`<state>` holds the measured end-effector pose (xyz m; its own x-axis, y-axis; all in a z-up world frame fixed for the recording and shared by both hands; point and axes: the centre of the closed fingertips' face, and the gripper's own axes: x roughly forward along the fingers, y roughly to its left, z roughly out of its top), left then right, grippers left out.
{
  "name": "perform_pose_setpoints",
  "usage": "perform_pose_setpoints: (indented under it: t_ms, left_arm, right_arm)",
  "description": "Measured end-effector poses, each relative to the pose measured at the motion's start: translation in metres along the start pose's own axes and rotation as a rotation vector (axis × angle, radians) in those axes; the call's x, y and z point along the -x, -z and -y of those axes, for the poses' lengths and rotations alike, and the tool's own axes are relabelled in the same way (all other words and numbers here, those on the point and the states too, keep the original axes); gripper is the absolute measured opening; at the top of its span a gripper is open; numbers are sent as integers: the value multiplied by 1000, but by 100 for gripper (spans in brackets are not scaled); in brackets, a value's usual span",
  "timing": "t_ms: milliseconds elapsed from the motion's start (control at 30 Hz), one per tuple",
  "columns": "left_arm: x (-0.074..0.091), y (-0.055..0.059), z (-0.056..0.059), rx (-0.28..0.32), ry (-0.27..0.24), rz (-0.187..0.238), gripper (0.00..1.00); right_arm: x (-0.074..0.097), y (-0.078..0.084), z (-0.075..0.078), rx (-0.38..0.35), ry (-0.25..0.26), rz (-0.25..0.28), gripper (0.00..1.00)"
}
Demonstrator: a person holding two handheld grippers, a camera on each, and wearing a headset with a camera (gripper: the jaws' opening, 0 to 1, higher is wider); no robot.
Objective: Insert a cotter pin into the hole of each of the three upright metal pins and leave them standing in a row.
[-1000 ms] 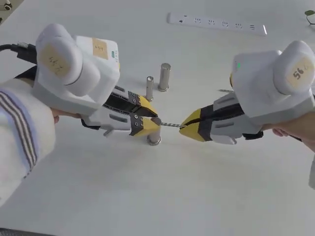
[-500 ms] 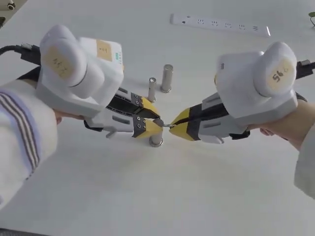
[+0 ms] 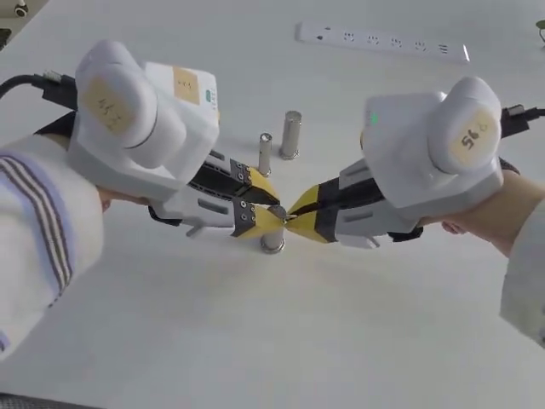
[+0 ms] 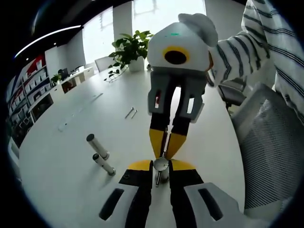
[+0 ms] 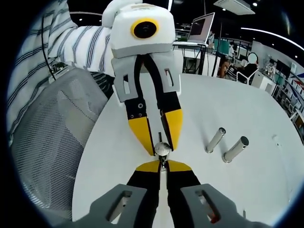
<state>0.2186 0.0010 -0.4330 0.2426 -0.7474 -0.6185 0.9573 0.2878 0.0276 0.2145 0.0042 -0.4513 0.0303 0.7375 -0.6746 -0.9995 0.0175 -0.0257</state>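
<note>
The nearest upright metal pin (image 3: 272, 242) stands on the white table, and my left gripper (image 3: 269, 213) is shut on its upper part (image 4: 160, 165). From the right, my right gripper (image 3: 295, 219) is shut on a thin cotter pin (image 5: 163, 162) whose tip is at the pin's head (image 5: 162, 149). The two grippers' yellow tips almost touch, and they hide the hole. Two more upright metal pins (image 3: 265, 152) (image 3: 291, 134) stand behind in a line, seen also in the left gripper view (image 4: 104, 164) (image 4: 97, 145).
A white power strip (image 3: 381, 40) lies at the far edge of the table. Spare cotter pins (image 4: 130, 112) lie on the table beyond the right gripper. A mesh office chair (image 4: 266, 137) stands beside the table, with a potted plant (image 4: 130, 47) farther off.
My right gripper has moved left toward the held pin. The bare stretch of cotter pin between the grippers has shrunk to almost nothing. The left gripper has held still.
</note>
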Motion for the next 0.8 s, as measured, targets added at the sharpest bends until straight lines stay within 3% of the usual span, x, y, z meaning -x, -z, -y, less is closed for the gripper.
perform_pose_setpoints:
  t_ms: [133, 800]
  left_arm:
    - [0, 0, 0, -2, 1, -3, 9]
    - [-1, -1, 0, -13, -8, -12, 10]
  right_arm:
    - [2, -2, 0, -3, 8, 10, 5]
    - [6, -4, 0, 10, 18, -3, 0]
